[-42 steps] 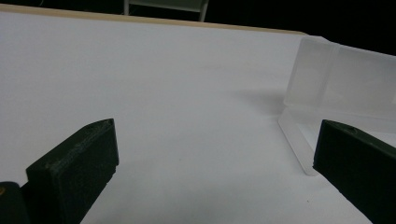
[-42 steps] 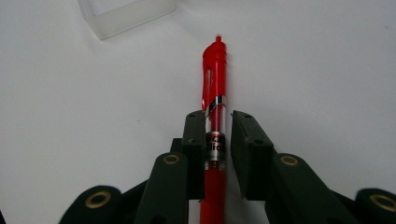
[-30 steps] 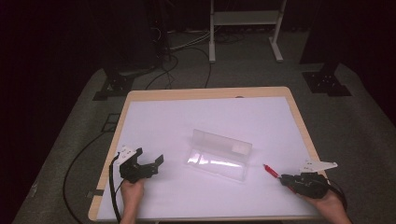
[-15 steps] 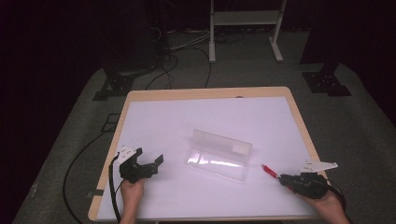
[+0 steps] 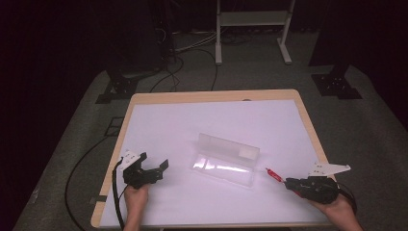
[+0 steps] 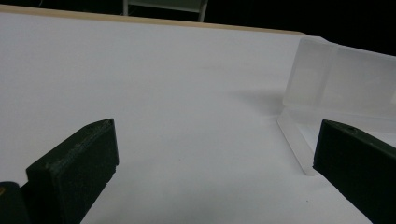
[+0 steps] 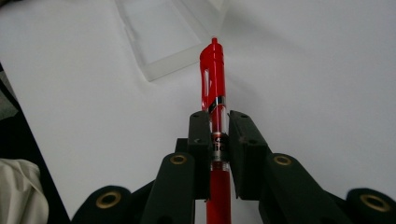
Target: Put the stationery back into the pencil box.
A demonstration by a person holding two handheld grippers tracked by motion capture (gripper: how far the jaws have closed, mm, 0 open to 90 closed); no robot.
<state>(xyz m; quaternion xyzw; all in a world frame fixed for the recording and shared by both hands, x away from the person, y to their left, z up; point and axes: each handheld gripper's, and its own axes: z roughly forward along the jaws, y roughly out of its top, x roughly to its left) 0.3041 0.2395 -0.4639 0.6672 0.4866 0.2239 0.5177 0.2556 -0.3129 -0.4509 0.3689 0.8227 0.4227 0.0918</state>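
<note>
Red plastic pen [image 7: 213, 79] clamped in right gripper [image 5: 294, 183], basically unmoved lately.
Left gripper [image 5: 156, 169] gapes empty beside clear plastic case [image 5: 225, 160]; drop-in not started.

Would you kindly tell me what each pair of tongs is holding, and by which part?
The right tongs clamp the red plastic pen around its mid-barrel; the left tongs stand open, holding nothing.

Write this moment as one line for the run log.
right gripper: shut on pen | left gripper: open, nothing held | case: open on table | pen tip area near case
</note>
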